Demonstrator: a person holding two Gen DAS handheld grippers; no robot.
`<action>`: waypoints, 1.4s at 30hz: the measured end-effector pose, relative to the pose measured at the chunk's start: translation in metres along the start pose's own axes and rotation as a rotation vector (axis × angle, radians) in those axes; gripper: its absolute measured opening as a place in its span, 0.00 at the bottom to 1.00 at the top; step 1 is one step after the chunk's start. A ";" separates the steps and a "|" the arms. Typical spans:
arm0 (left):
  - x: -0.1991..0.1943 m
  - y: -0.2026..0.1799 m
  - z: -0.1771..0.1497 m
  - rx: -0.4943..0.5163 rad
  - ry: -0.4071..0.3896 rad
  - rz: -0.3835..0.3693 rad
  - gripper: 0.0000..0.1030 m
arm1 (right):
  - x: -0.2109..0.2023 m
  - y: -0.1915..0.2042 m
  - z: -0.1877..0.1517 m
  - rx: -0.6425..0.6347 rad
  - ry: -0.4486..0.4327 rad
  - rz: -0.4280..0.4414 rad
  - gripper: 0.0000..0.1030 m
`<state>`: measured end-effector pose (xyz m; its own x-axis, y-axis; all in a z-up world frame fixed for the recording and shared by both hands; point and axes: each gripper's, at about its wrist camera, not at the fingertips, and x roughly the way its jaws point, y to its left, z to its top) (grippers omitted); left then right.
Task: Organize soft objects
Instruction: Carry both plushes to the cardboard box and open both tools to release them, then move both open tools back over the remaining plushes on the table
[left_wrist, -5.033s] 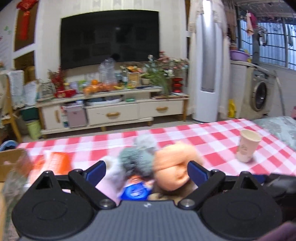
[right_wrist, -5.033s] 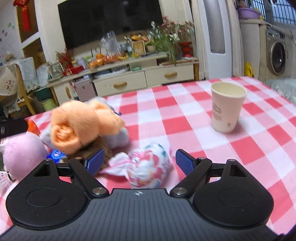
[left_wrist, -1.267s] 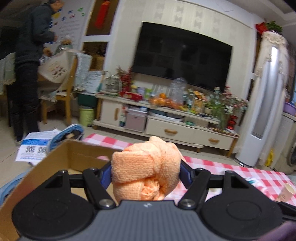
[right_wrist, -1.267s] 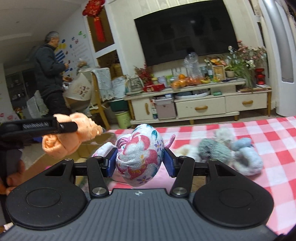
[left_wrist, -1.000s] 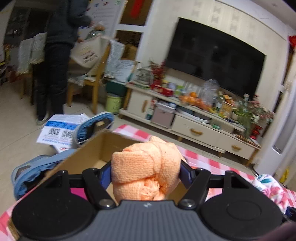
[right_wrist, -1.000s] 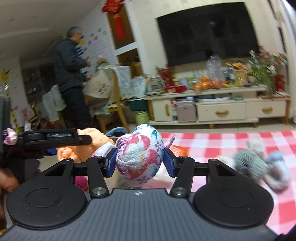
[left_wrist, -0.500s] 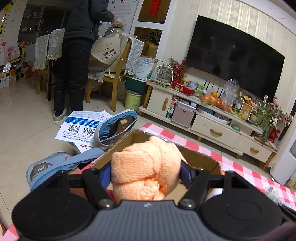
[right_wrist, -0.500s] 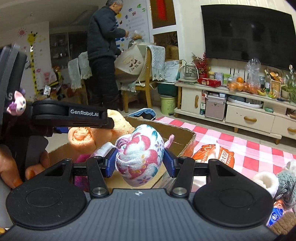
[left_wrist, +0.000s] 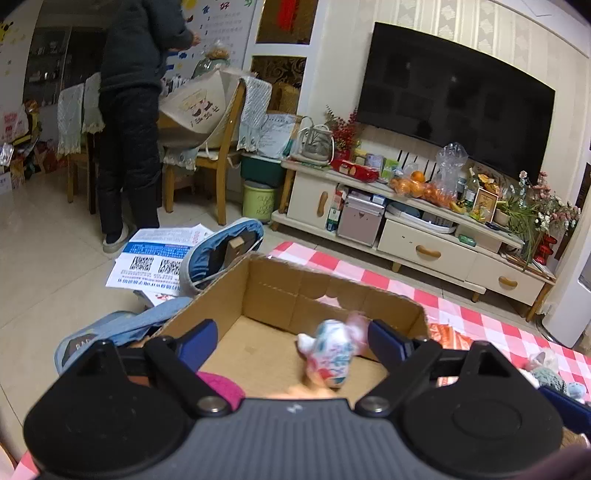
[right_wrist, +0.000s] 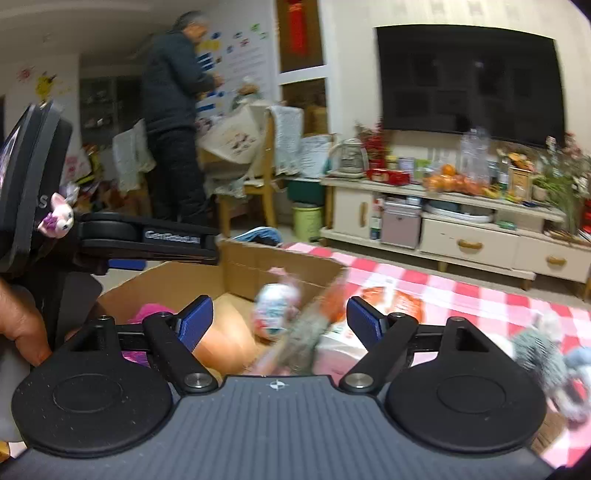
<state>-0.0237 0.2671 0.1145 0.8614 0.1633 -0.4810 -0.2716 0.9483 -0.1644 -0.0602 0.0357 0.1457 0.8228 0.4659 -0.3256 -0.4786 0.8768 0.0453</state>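
Note:
An open cardboard box (left_wrist: 295, 295) stands at the near end of the red-checked table. My left gripper (left_wrist: 291, 338) hangs over it, jaws opening, nothing between the pads. The orange rolled towel (right_wrist: 225, 343) lies in the box beside a pink soft thing (right_wrist: 147, 310); the left wrist view catches only its top edge (left_wrist: 306, 391). My right gripper (right_wrist: 280, 317) is over the box's right side, jaws opening and free of the floral cloth ball (right_wrist: 275, 306). That ball is blurred, inside the box (right_wrist: 258, 266). It also shows as a blurred floral ball (left_wrist: 328, 354) in the left wrist view.
Grey and blue fluffy toys (right_wrist: 543, 350) lie on the checked tablecloth (right_wrist: 461, 295) at right, an orange packet (right_wrist: 391, 299) beside the box. A person (left_wrist: 136, 110) stands by a chair at back left. Papers (left_wrist: 159, 258) and a blue bag (left_wrist: 221, 251) lie on the floor.
Both grippers went from shut to open. The orange towel left the left jaws and lies in the box. The floral ball left the right jaws and dropped into the box.

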 end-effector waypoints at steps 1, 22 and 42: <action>-0.002 -0.002 -0.001 0.004 -0.003 -0.003 0.86 | -0.004 -0.003 -0.002 0.013 -0.002 -0.010 0.97; -0.014 -0.047 -0.013 0.084 -0.018 -0.067 0.89 | -0.043 -0.047 -0.032 0.144 -0.037 -0.169 0.97; -0.023 -0.105 -0.038 0.236 -0.024 -0.166 0.94 | -0.044 -0.078 -0.047 0.249 -0.060 -0.276 0.98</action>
<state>-0.0314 0.1536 0.1100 0.8965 0.0044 -0.4431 -0.0211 0.9992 -0.0328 -0.0736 -0.0592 0.1127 0.9306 0.2074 -0.3017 -0.1531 0.9690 0.1939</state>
